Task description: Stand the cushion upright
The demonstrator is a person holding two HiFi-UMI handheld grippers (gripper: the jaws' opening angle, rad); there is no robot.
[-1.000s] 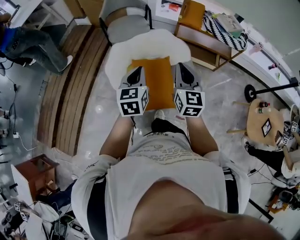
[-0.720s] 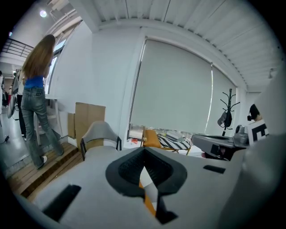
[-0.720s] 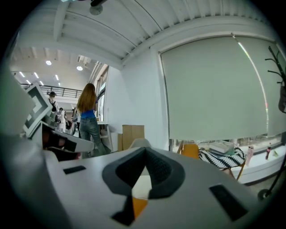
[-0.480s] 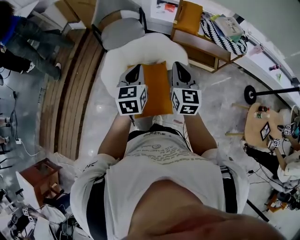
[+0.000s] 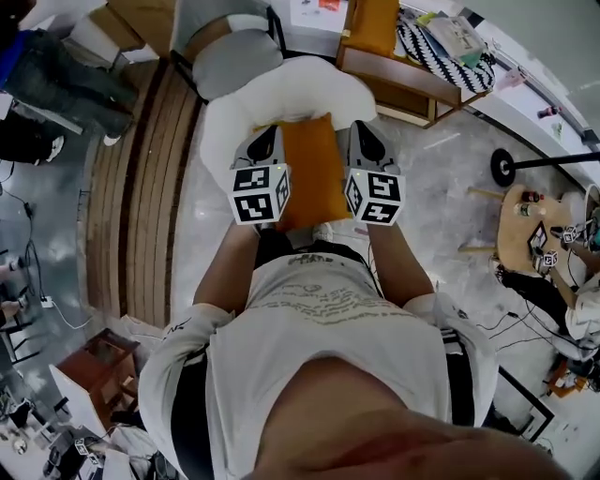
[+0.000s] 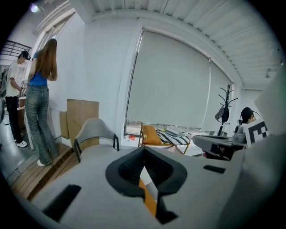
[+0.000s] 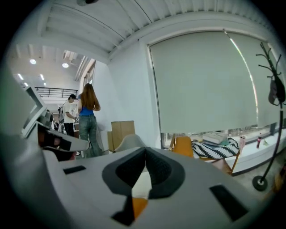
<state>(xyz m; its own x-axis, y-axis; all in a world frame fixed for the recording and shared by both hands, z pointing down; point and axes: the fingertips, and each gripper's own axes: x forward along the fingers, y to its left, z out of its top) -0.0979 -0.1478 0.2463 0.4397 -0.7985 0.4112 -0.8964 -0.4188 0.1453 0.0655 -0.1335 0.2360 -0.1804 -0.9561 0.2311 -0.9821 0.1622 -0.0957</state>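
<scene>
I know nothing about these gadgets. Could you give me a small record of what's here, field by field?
Cushion: orange, partly over the white seat, between the two grippers
Left gripper: jaws shut, beside the cushion's left edge
Right gripper: jaws shut, beside its right edge
Contact with cushion: cannot tell
Behind: grey chair

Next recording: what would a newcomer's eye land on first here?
The bright orange cushion stands out first, in the middle of the head view against the white armchair. The left claw and the right claw, both shut, flank it, one on each side. Behind the armchair, a wooden bench holds a second orange cushion.
</scene>
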